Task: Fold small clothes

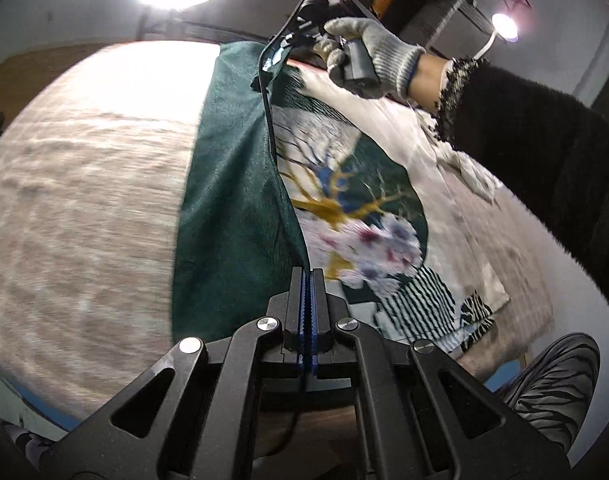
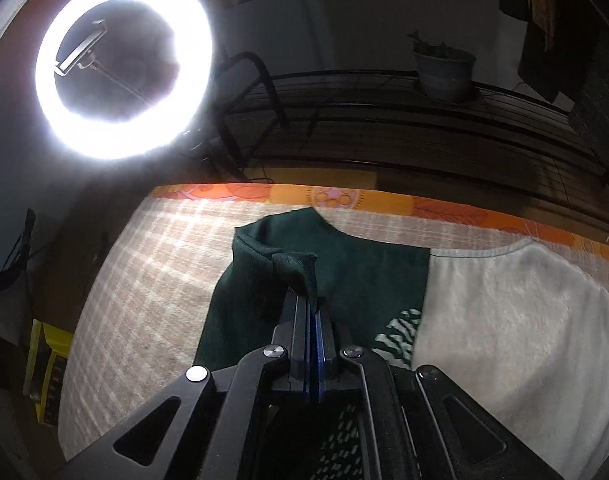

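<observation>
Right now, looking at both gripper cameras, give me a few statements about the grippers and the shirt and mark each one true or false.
1. The left gripper is shut on the shirt's green edge. True.
2. The right gripper is open and holds nothing. False: it is shut on a bunched bit of green fabric.
3. The hand holding the right gripper wears a grey glove. True.
4. The shirt is plain green all over. False: it also has white panels and a tree print.
5. The ring light is switched off. False: it glows brightly.
</observation>
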{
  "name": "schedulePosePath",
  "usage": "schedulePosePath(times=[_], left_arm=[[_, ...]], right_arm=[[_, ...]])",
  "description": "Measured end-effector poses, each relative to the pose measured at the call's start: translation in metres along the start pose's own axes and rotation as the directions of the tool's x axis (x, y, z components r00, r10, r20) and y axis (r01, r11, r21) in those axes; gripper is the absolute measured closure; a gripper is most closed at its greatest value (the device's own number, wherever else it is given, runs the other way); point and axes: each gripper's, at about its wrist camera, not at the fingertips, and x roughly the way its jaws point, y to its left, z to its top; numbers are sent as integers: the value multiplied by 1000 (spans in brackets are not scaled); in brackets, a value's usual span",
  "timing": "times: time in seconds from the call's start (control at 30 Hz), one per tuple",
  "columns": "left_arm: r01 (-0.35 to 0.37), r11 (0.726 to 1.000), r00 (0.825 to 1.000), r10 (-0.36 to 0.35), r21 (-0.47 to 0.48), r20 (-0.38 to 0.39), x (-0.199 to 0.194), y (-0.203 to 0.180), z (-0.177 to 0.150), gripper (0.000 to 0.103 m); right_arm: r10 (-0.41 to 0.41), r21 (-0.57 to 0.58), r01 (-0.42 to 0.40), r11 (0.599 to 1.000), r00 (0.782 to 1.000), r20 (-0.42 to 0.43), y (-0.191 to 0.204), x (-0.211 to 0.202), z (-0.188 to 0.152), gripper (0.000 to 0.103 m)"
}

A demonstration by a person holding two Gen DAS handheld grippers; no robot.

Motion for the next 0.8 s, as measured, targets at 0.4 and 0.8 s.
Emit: schedulePosePath(times=[0.4,0.8], left_arm=[[108,987,989,-95,115,-117,18,-37,-16,74],[210,950,976,-189,229,-111,-35,-34,-35,72]], right_arm=[[-138,3,138,990,990,22,-54,-18,-14,41],[-118,24,116,993,985,126,-95,-148,-40,47]])
